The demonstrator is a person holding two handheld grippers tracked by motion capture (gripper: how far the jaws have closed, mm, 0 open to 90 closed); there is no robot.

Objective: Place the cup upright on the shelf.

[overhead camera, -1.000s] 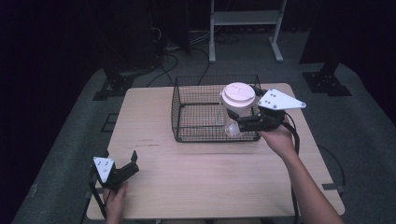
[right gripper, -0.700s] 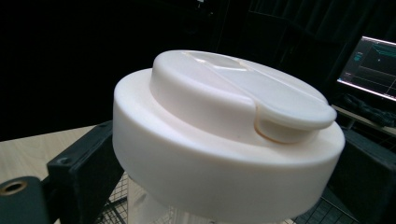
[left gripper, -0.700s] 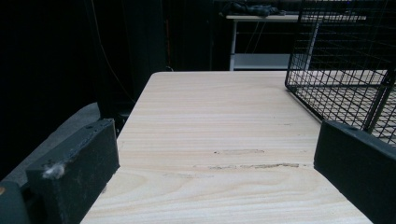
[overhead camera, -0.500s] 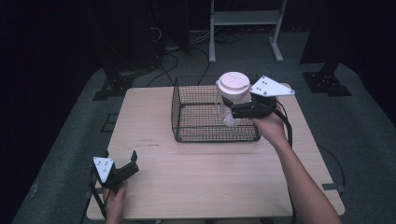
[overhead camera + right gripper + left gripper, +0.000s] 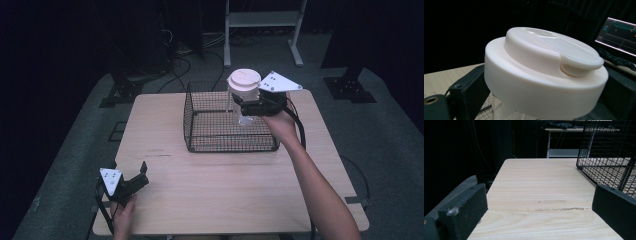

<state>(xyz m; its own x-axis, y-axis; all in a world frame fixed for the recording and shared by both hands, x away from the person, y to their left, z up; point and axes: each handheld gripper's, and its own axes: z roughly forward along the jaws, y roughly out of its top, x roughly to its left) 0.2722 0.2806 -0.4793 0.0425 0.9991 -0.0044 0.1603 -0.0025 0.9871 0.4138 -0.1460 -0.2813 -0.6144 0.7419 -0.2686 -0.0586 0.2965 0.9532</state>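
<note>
right gripper (image 5: 243, 106): clamped on the clear bottle (image 5: 244, 102) just under its white lid (image 5: 544, 72), held above the wire basket (image 5: 227, 142), table's 1 o'clock
bottle bottom: cut off in the right gripper view
left gripper (image 5: 137, 181): jaws apart, nothing between, 7 o'clock corner

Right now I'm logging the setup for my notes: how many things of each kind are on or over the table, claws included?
Wire basket: 1
Clear jar with cream lid: 1, held in the right claw
Claws: 2, counting the left claw
Total: 4
</note>
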